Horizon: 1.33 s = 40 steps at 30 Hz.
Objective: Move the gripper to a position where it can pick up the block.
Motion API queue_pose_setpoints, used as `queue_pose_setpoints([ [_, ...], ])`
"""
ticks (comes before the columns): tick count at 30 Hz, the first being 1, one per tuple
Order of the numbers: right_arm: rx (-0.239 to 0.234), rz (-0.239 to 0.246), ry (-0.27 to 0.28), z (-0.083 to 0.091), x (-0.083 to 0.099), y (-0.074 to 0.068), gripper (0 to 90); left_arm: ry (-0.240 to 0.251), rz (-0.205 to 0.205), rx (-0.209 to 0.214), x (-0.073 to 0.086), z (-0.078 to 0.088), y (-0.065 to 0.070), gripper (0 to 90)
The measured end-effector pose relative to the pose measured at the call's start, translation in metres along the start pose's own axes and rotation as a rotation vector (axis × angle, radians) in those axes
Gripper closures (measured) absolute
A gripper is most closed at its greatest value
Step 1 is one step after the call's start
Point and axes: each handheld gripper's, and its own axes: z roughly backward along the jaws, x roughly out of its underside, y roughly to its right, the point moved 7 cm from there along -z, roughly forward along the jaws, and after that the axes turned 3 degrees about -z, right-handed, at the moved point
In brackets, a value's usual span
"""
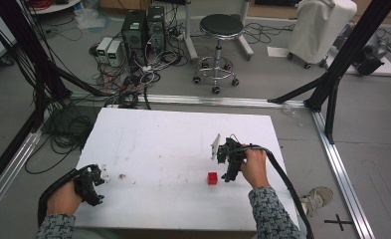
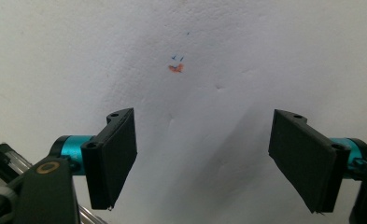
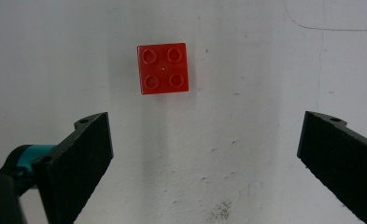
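A small red square brick with four studs lies on the white table, right of centre near the front. My right gripper hangs just to its right, pointing down. In the right gripper view the red brick sits beyond the wide-apart jaws, a bit left of the gap's middle, and the right gripper is open with nothing in it. My left gripper rests at the table's front left corner. Its jaws stand open over bare tabletop, left gripper.
An orange and blue mark stains the tabletop ahead of the left gripper. Beyond the table's far edge stand a black stool, computer towers with tangled cables and black frame posts. A shoe shows at the right.
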Motion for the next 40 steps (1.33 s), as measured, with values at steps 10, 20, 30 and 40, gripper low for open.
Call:
queue_pose_setpoints([
  [10,-0.015,0.034,-0.044,-0.023,-0.011,-0.007,2.6,0.006,0.009,0.001,0.0,0.0,0.0,23.7],
  [20,-0.02,0.046,-0.071,-0.042,-0.02,-0.012,2.6,0.01,0.013,0.002,0.001,0.0,-0.001,23.7],
  [30,-0.052,0.069,-0.104,-0.059,-0.024,-0.018,2.6,0.014,0.014,0.005,0.001,0.0,-0.001,23.7],
  [40,-0.047,0.073,-0.117,-0.063,-0.024,-0.019,2.6,0.01,0.012,0.003,0.001,0.0,-0.002,23.7],
])
